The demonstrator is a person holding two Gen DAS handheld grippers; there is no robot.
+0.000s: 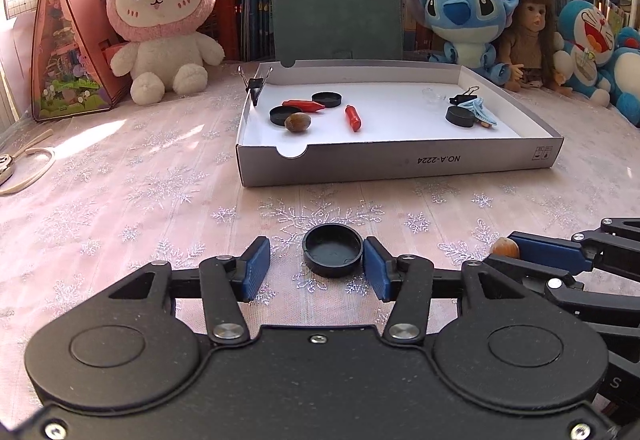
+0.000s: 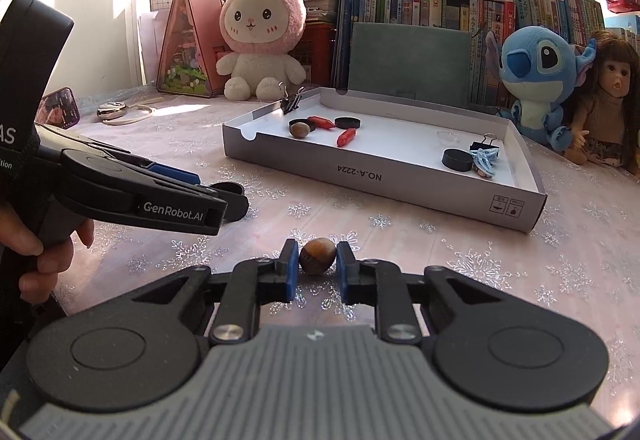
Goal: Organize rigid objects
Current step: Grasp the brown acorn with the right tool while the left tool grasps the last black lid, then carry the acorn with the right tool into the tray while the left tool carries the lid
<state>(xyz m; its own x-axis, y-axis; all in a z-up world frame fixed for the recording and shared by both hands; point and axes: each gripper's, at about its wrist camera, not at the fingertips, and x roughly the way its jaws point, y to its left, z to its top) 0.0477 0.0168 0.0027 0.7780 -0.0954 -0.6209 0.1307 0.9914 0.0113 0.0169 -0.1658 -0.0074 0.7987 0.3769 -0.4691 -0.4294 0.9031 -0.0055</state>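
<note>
The right claw (image 2: 317,267) is gripping a nut (image 2: 317,255) on the bench (image 2: 520,260); the left claw (image 1: 317,267) is standing open around a black cap (image 1: 333,255).

Left gripper (image 2: 224,200) hides most of black cap (image 2: 234,196).

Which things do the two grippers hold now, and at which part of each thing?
The right gripper is shut on the nut, pads on its two sides. The left gripper holds nothing: the black cap lies between its open pads.

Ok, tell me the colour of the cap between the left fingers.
Black cap, clearest in the left wrist view.
</note>
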